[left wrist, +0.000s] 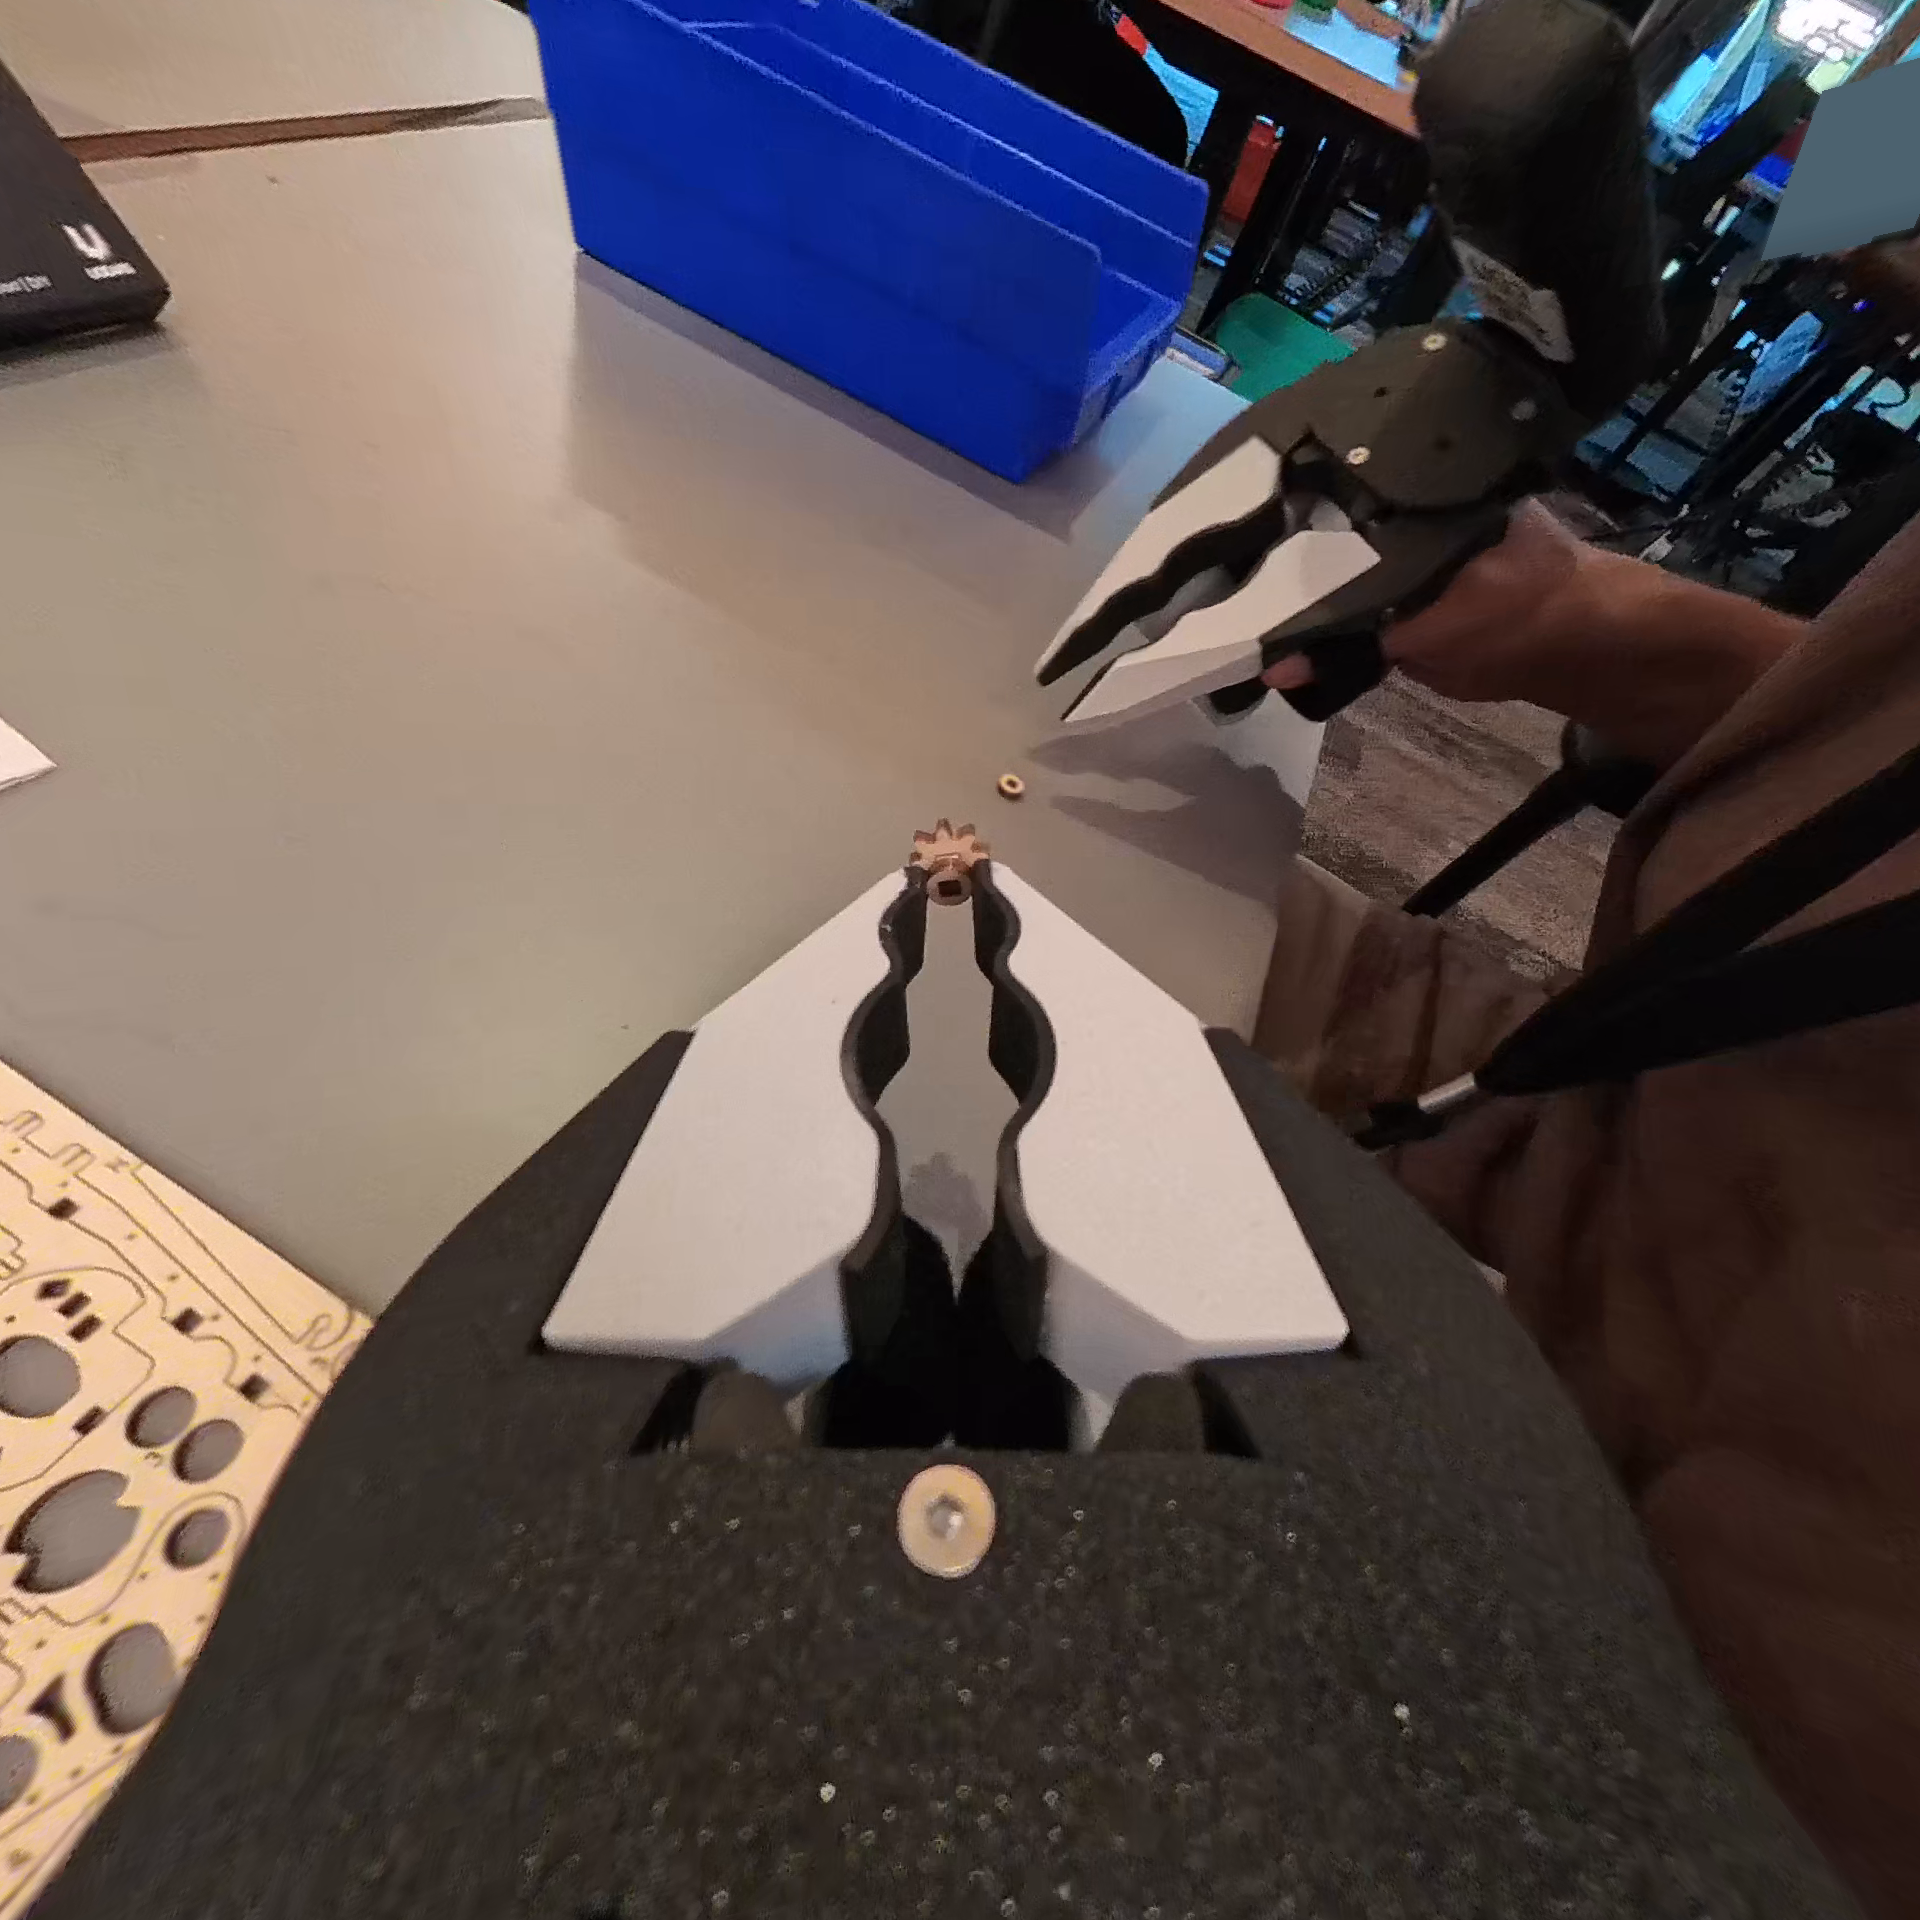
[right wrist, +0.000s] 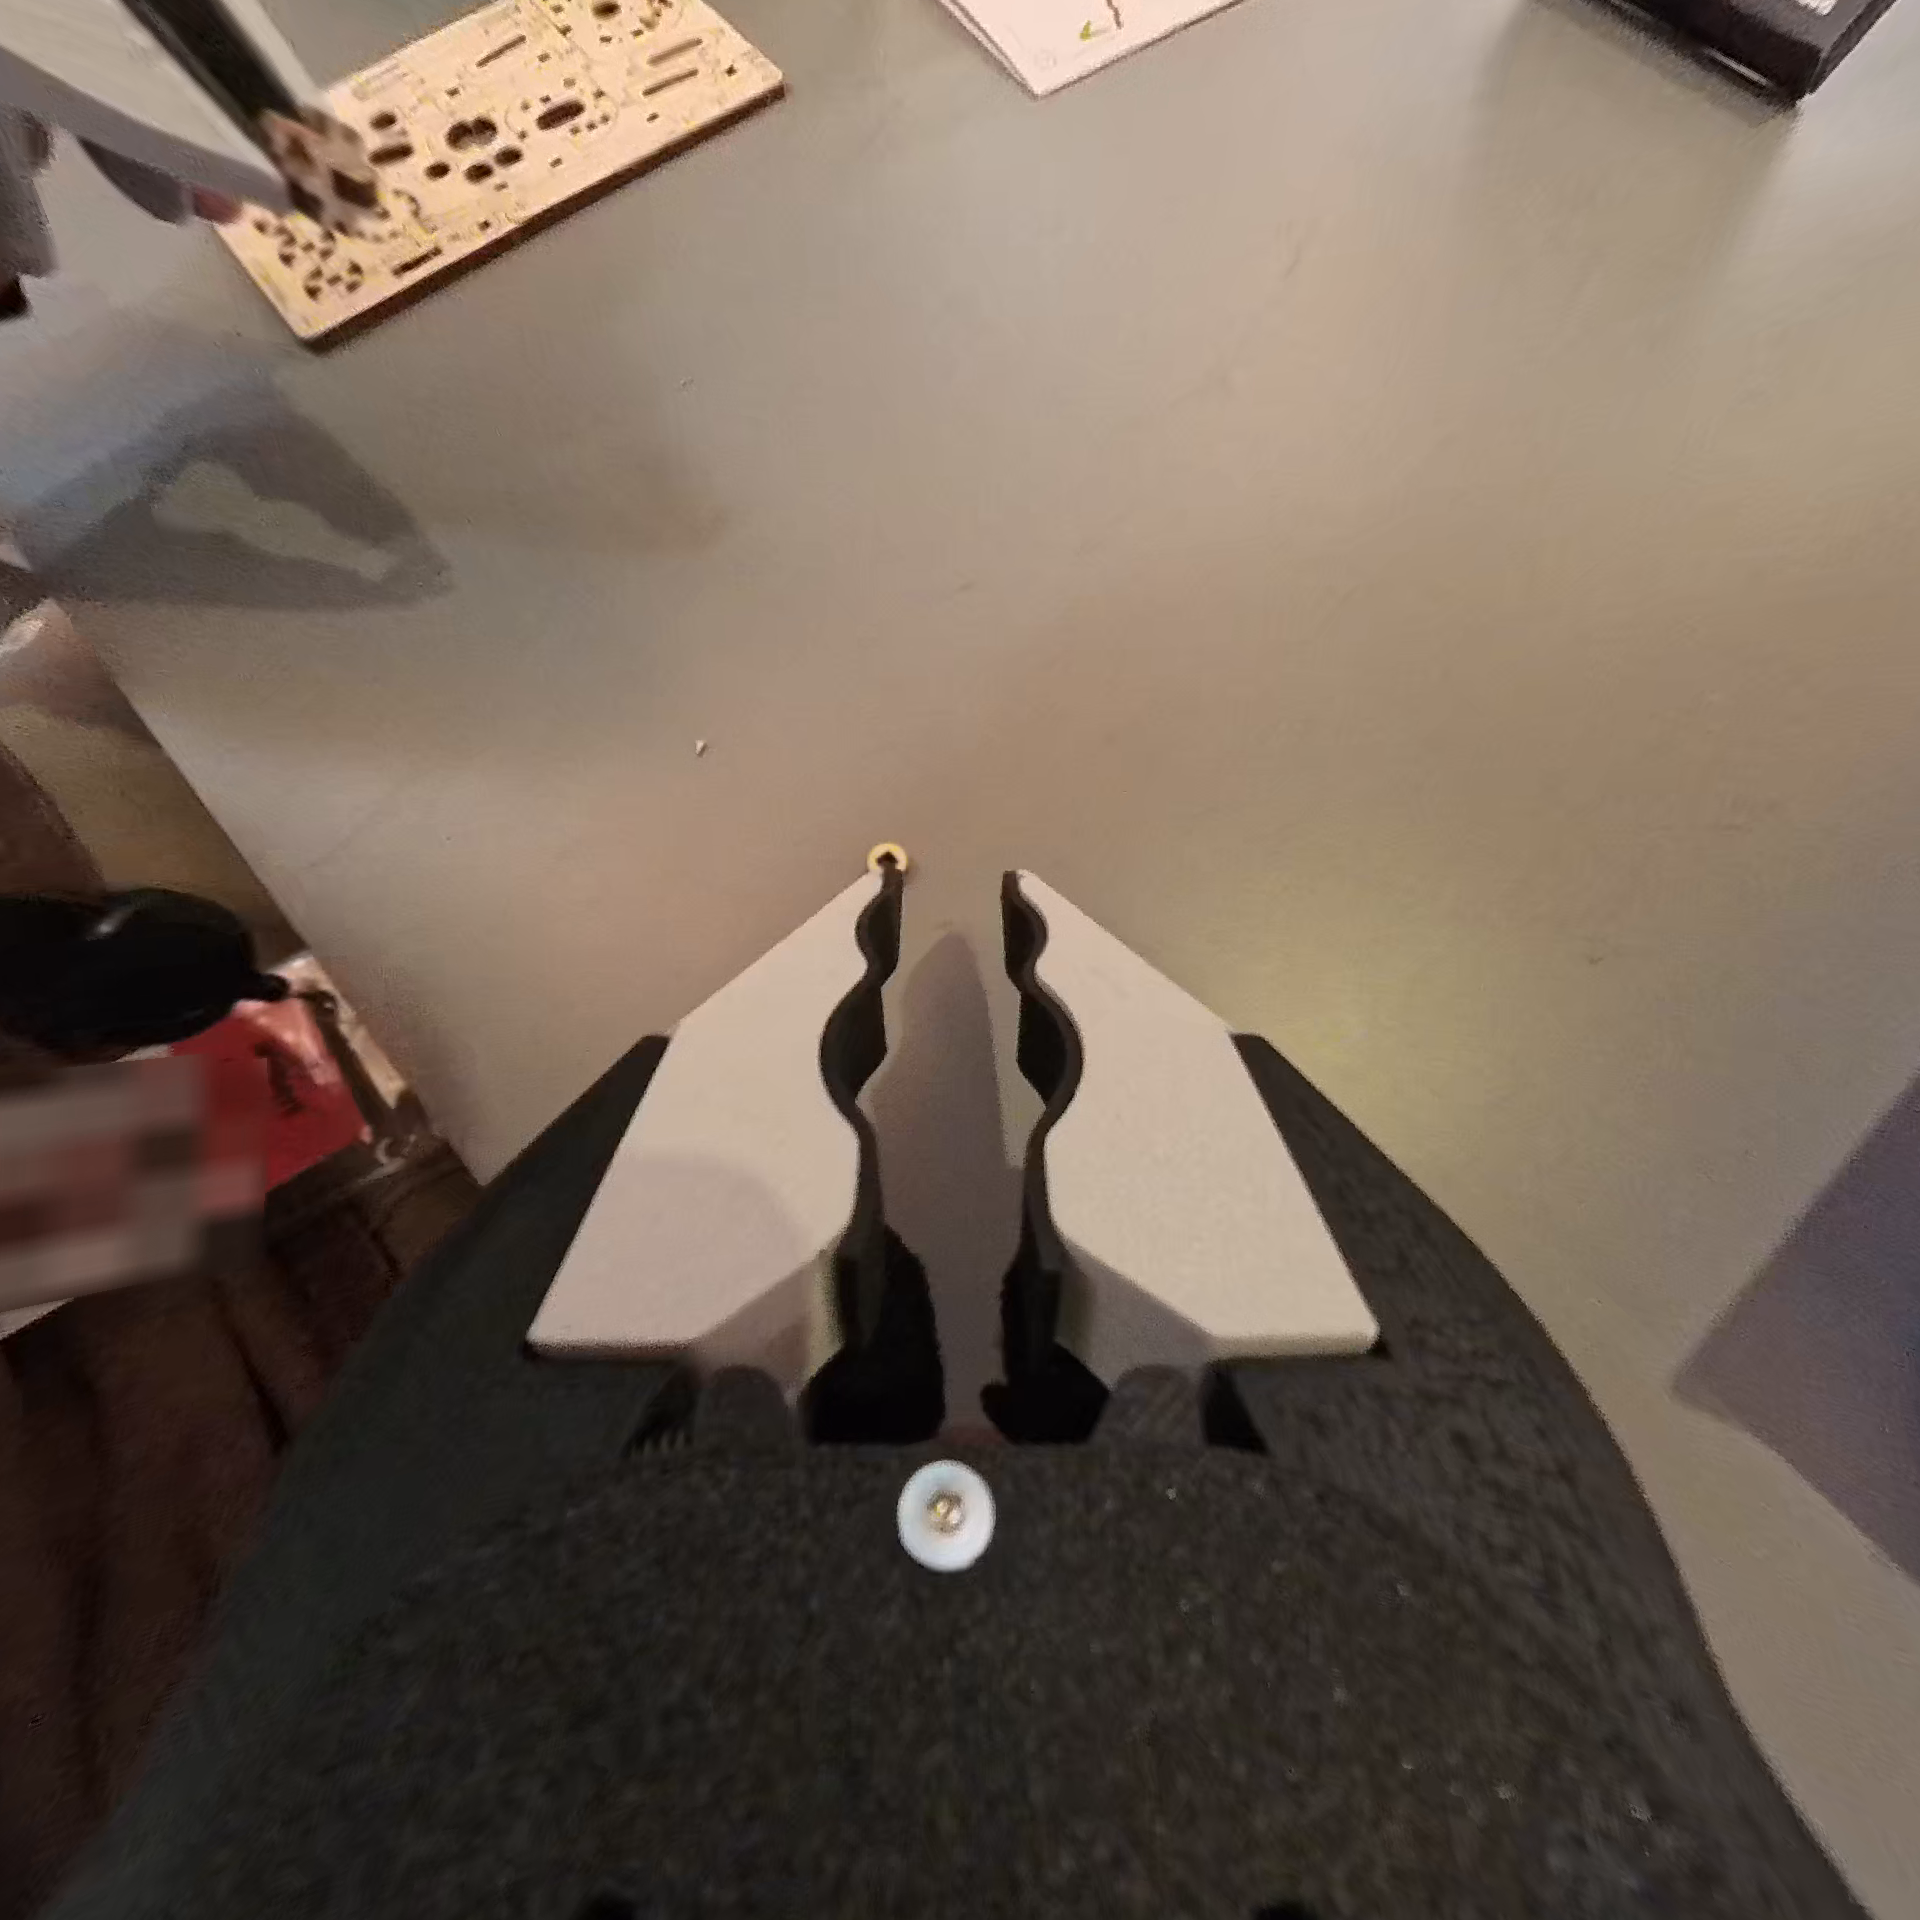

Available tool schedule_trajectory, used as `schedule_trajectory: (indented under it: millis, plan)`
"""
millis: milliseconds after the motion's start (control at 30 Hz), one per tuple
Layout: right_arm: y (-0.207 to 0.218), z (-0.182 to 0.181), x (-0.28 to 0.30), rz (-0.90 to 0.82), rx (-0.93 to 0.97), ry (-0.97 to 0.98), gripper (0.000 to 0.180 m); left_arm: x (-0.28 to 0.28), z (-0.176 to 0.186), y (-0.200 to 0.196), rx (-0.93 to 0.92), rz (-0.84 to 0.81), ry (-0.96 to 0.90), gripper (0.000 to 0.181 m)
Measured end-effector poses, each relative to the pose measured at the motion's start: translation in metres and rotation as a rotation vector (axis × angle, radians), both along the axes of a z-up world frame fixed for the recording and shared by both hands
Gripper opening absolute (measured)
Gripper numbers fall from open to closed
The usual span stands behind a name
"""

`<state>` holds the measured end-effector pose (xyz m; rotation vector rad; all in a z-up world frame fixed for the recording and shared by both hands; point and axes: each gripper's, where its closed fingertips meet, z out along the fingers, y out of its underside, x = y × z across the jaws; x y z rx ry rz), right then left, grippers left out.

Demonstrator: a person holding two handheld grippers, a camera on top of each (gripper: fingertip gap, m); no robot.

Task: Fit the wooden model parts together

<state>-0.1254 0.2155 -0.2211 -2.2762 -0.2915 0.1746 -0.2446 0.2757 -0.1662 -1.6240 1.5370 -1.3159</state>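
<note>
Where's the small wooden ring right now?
The small wooden ring lies flat on the grey table, near its edge, between the gear held by the left gripper and the open right gripper, just beyond its fingertips.

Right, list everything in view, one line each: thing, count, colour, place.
wooden gear: one, tan, pinched at the left claw's tips.
small ring: one, tan, on the table by the right claw.
parts sheet: one, pale wood, table's near-left edge.
storage bin: one, blue, far side.
black box: one, far left.
paper: one, white, beside the box.
table: one, grey.
left claw: shut on the gear.
right claw: open, above the ring.
hand: one, holding the right claw.
</note>
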Motion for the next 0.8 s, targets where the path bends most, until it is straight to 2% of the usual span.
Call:
schedule_trajectory:
  millis: [400,567,800]
  plan:
    - [0.005,0.002,0.001,-0.027,0.009,0.081,0.023,0.014,-0.012,0.016,-0.052,0.031,0.007,0.006]
    - [0.004,0.002,-0.007,-0.039,-0.012,0.145,0.016,0.014,-0.01,0.014,-0.072,0.027,-0.003,0.006]
    - [0.003,-0.003,-0.003,-0.073,-0.046,0.044,0.019,0.016,-0.01,0.001,-0.085,-0.015,0.0,0.006]
